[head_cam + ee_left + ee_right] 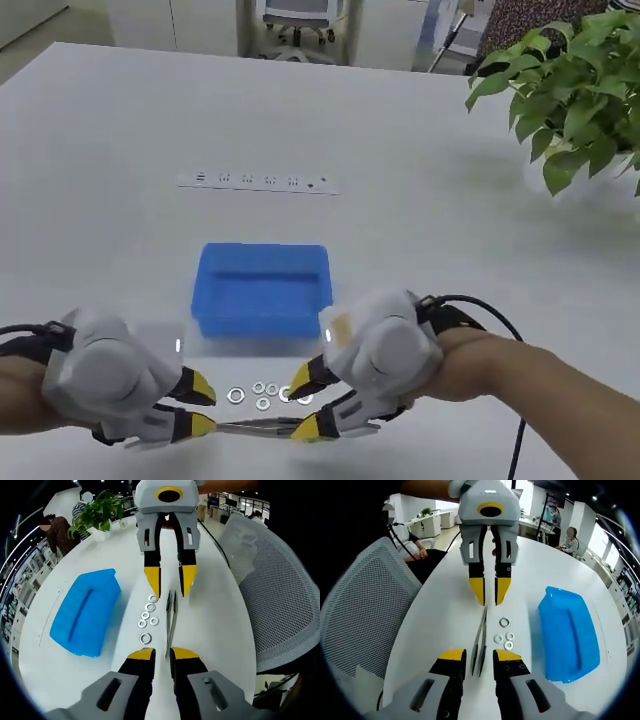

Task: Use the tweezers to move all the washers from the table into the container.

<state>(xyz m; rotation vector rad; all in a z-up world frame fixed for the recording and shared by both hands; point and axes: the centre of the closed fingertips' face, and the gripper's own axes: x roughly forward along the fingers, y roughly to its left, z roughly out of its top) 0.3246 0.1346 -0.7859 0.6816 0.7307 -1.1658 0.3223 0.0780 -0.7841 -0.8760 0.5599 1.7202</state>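
Looking down in the head view, the left tool (198,405) is at 9 o'clock of the tweezers (255,427) and the right tool (303,404) is at 3 o'clock, tips pointing at each other, low over the white counter (120,130). Jaws on both are spread, pinching nothing. The tweezers lie flat between them. In the right gripper view one end sits in the gap of that tool's jaws, with daylight on either side. A little bunch of washers (262,390) lies just beside the tweezers at 12 o'clock, and the blue container (255,322) sits near them, farther out at 12.
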